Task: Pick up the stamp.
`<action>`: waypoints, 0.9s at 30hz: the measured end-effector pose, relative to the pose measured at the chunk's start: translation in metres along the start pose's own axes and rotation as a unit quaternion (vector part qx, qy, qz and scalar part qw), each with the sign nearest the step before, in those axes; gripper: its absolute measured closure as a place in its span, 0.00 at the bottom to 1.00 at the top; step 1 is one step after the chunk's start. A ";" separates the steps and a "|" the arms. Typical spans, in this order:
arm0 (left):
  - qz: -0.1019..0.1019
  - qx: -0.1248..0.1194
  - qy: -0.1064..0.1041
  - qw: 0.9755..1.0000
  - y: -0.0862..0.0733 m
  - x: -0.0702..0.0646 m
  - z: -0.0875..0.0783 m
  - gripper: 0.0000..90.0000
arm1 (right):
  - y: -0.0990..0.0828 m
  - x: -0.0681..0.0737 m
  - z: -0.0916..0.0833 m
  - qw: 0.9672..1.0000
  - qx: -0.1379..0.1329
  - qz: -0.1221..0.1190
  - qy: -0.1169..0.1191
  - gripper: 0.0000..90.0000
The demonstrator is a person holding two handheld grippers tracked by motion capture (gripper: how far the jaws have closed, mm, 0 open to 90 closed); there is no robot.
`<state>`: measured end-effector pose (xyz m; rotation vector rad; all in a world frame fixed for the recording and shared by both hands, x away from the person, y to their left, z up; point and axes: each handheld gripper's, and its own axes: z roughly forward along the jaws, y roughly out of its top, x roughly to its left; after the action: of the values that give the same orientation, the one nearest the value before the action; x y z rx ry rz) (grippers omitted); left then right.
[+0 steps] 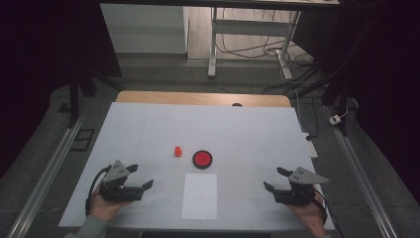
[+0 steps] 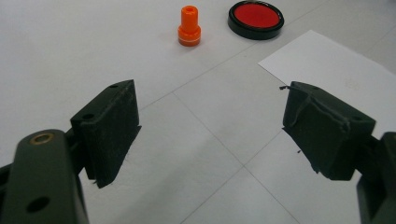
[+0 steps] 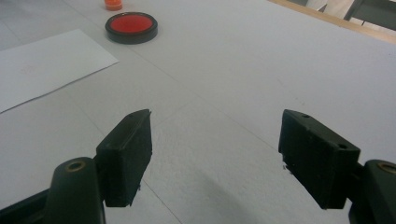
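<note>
Orange stamp point(image 2: 189, 28) — beside the red ink pad point(image 2: 256, 18) — lies ahead of both wide-open (empty) jaws.

Illumination is dim and even in the high view; surroundings beyond the matte white table top point(image 1: 148, 129) fall into near-black. Both gripper views are brighter, with soft shadows beneath the jaws. Near jaw parts are slightly defocused. No glare.
</note>
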<state>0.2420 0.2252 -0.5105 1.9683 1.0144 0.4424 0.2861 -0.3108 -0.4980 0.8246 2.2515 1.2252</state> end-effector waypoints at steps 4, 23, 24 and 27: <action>-0.001 -0.001 0.000 1.000 0.001 0.001 0.000 0.20 | 0.000 0.000 0.001 1.000 0.000 0.000 0.000 0.28; -0.006 0.006 -0.011 1.000 0.026 0.005 0.010 0.20 | 0.005 0.002 0.000 1.000 -0.005 0.002 0.003 0.28; -0.008 0.005 -0.013 1.000 0.028 0.007 0.011 0.20 | 0.004 0.002 0.000 1.000 -0.004 0.002 0.002 0.28; -0.008 0.007 -0.016 1.000 0.032 0.010 0.015 0.21 | 0.003 0.003 0.001 1.000 -0.003 0.004 0.006 0.28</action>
<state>0.2729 0.2150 -0.4931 1.9720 1.0155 0.3933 0.2859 -0.3068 -0.4959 0.8282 2.2551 1.2428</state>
